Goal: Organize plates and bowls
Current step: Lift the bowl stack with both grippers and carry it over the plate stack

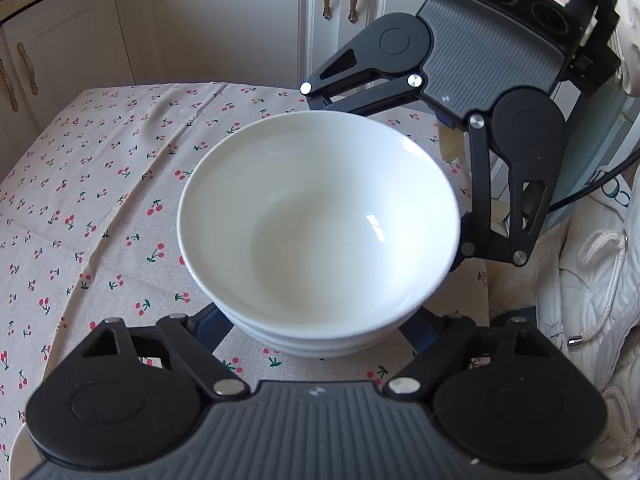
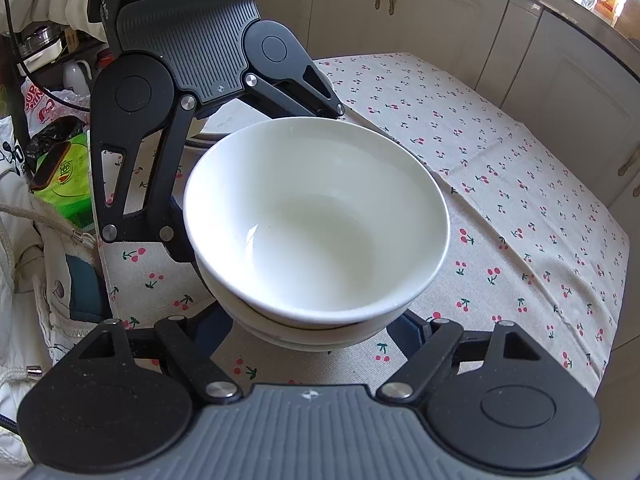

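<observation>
Cherry-print tablecloth (image 1: 100, 200) covers the table, and our left gripper (image 1: 316, 320) reaches in from the near edge of it in the left wrist view, its fingers spread wide on either side of the base of the stacked white bowls (image 1: 320, 220); the fingertips sit hidden under the bowls' curve, so we cannot tell whether they press the stack or only flank it. Those bowls are nested, at least two rims showing below the top one, and the top bowl is empty. They sit near the middle of the table, toward the edge nearest the person. Beyond the stack a white plate (image 2: 224, 124) pokes out behind the left gripper in the right wrist view. Our right gripper (image 2: 316, 324) comes at the same stack from the opposite side, fingers likewise splayed around the lower bowls, tips hidden, contact unclear. Cream cabinets (image 1: 240, 20) stand past the far edge of the table. A green package (image 2: 68, 180) with a phone on it lies off the table's side in the right wrist view.
</observation>
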A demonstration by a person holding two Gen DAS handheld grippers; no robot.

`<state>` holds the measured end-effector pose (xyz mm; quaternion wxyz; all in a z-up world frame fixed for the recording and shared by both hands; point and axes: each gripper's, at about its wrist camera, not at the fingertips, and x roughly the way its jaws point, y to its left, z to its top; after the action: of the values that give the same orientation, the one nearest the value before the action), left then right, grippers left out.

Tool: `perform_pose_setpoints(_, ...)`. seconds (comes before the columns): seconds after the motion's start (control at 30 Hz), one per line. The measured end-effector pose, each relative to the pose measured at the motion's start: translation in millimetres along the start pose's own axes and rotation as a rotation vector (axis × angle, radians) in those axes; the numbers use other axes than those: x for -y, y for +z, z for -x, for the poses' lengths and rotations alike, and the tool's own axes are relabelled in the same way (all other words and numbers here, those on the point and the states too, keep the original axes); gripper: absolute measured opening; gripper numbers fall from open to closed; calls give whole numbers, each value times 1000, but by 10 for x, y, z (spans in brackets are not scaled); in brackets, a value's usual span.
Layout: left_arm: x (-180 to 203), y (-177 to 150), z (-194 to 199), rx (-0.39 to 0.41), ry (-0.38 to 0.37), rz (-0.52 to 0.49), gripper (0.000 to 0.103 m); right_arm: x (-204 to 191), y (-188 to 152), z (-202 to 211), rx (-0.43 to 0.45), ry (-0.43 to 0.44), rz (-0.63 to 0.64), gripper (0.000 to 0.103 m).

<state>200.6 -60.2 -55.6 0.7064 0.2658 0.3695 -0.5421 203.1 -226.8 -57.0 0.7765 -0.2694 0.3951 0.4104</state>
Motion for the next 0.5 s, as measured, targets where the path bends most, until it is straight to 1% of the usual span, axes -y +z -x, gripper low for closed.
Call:
perform_pose_setpoints(0.23,15,11,72,12,3,14,87,1,34,15,-11,3,1,86)
perform_pose_setpoints(0.5,65,22,380,57,48,19,87,-46,228,188,-2,-25,58,86)
